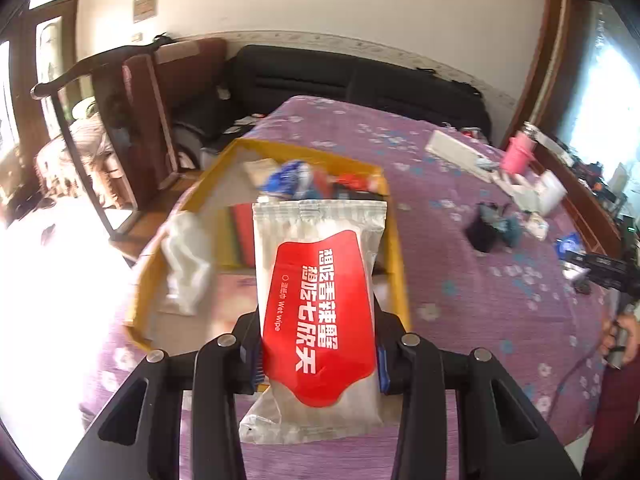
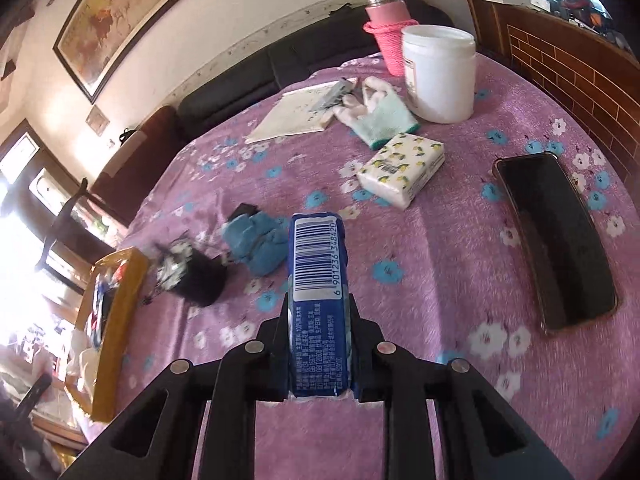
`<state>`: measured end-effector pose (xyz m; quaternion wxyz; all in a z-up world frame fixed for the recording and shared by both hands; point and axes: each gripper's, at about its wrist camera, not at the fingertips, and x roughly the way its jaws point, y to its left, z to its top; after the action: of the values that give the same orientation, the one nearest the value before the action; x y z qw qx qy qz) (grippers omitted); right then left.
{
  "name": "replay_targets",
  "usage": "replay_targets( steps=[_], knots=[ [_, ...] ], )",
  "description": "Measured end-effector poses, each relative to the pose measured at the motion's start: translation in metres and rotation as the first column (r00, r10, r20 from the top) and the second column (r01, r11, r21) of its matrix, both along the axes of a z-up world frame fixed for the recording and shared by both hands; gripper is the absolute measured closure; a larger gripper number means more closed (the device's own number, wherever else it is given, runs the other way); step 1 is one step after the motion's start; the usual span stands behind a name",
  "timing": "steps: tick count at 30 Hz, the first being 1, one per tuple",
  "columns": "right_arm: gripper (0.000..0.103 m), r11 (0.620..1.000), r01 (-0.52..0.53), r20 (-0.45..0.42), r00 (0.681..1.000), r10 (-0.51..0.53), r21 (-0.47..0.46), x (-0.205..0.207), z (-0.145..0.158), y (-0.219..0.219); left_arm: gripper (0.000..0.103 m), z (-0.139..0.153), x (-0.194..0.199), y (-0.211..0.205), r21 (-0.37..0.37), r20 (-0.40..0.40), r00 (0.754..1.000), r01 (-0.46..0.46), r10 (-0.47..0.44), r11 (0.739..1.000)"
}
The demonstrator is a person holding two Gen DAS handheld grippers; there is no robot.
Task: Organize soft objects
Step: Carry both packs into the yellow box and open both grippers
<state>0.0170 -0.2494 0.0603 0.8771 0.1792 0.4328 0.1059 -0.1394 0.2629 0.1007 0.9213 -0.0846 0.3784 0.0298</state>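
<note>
Clamped in the left gripper (image 1: 318, 354) is a red-and-white wet-wipe pack (image 1: 320, 304), held above the yellow box (image 1: 394, 216) at the table's (image 1: 480, 300) left edge — the right gripper (image 2: 318, 344) pinches a blue tissue pack (image 2: 318, 300) near the middle.

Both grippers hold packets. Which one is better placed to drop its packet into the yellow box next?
Left. Its hand-held gripper holds the wet-wipe packet right at the yellow box; the right, holding the blue tissue pack, is farther away.
</note>
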Motion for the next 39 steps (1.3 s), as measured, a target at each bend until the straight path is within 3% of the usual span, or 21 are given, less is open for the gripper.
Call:
replay_targets(
  steps=[4, 9, 15, 20, 24, 27, 29, 34, 39],
  knots=[
    [0.081, 0.997, -0.082, 0.026, 0.996, 0.082, -0.013, -0.014, 0.024, 0.038, 0.064, -0.013, 0.01, 0.036, -0.031, -0.031, 0.999, -0.043, 0.042, 0.999],
    [0.08, 0.971, -0.235, 0.047, 0.97, 0.237, -0.036, -0.024, 0.043, 0.116, 0.064, -0.02, 0.044, 0.055, -0.055, -0.079, 0.996, -0.04, 0.036, 0.998],
    [0.08, 0.905, -0.421, 0.013, 0.906, 0.423, -0.065, -0.027, 0.04, 0.219, 0.064, -0.025, 0.093, 0.066, -0.042, -0.139, 0.99, -0.035, 0.029, 0.999],
    [0.08, 0.854, -0.516, -0.02, 0.856, 0.516, -0.064, -0.029, 0.031, 0.284, 0.063, -0.044, 0.129, 0.083, -0.081, -0.201, 0.978, -0.064, 0.047, 0.995],
    [0.08, 0.818, -0.572, -0.044, 0.82, 0.57, -0.055, -0.024, 0.024, 0.326, 0.056, -0.059, 0.148, 0.101, -0.15, -0.224, 0.973, -0.093, 0.058, 0.984],
    [0.08, 0.799, -0.599, -0.061, 0.8, 0.597, -0.053, -0.021, 0.018, 0.352, 0.048, -0.054, 0.144, 0.103, -0.209, -0.188, 0.982, -0.062, 0.022, 0.976],
    [0.08, 0.788, -0.614, -0.073, 0.789, 0.61, -0.051, -0.017, 0.015, 0.365, 0.032, -0.046, 0.134, 0.101, -0.212, -0.157, 0.987, -0.051, 0.017, 0.976],
    [0.08, 0.771, -0.637, -0.1, 0.768, 0.633, -0.014, -0.004, 0.006, 0.395, 0.025, -0.024, 0.107, 0.104, -0.219, -0.075, 0.997, -0.042, 0.026, 0.975],
    [0.08, 0.771, -0.636, -0.1, 0.771, 0.629, -0.046, 0.012, 0.002, 0.422, 0.024, -0.011, 0.073, 0.121, -0.263, -0.008, 0.997, -0.071, 0.072, 0.962]
  ],
)
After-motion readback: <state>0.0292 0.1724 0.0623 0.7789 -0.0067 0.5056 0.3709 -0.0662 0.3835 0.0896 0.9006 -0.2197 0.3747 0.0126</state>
